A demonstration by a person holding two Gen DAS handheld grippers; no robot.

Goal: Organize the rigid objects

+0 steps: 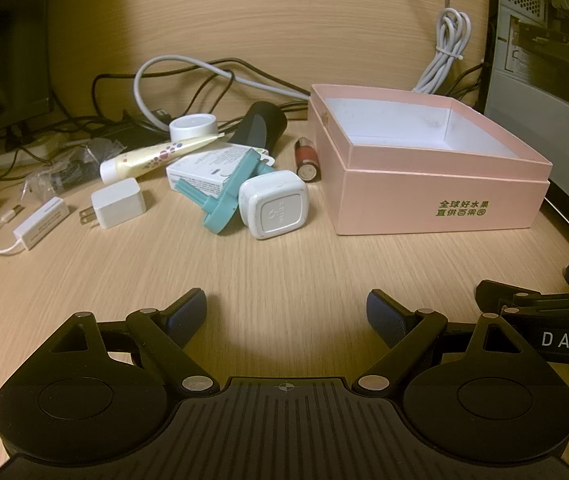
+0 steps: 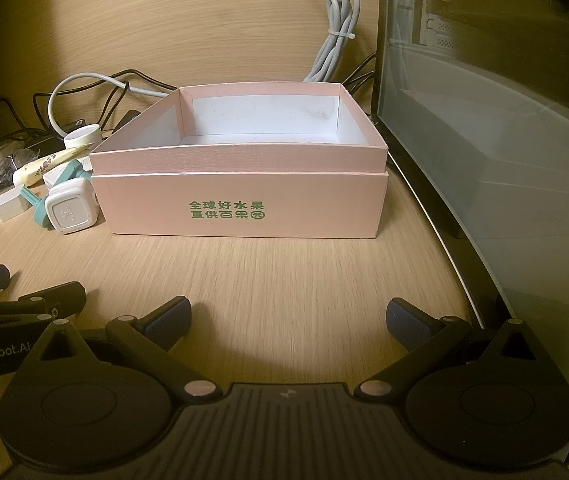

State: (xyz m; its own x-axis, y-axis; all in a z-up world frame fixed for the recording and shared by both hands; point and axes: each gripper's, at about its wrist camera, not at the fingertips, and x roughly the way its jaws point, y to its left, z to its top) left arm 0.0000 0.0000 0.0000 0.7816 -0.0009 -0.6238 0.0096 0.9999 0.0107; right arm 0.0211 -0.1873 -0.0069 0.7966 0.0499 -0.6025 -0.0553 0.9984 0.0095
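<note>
Nothing has gone into the pink box (image 2: 240, 208) yet, as far as the pictures show: its white inside is bare in both views, so the sorting looks to be at its very start. The box stands open toward the back right of the desk (image 1: 284, 264), close to the computer case (image 1: 544, 92) at the right edge. All the loose things lie in a cluster just left of it: a white square plug-in device (image 1: 274, 210) nearest the front, leaning against a teal plastic piece (image 1: 228, 192); a red battery (image 1: 307, 158) just beside the box's left wall; a small white carton (image 1: 204, 172) under the teal piece; a cream tube (image 1: 152, 158) lying across it; a white round lid (image 1: 193, 126) and a dark cylinder (image 1: 266, 126) behind. Farther toward the left edge sit a white charger (image 1: 118, 208) with its prongs out and a white adapter (image 1: 40, 222) on a short cable. The left gripper (image 1: 286, 312) hangs over the bare front of the desk facing the cluster, jaws wide and holding nothing. The right gripper (image 2: 288, 316) faces the box front, also spread wide and empty. Every item is still to be picked up and placed; the plug-in device looks the easiest first reach for the left side.
</note>
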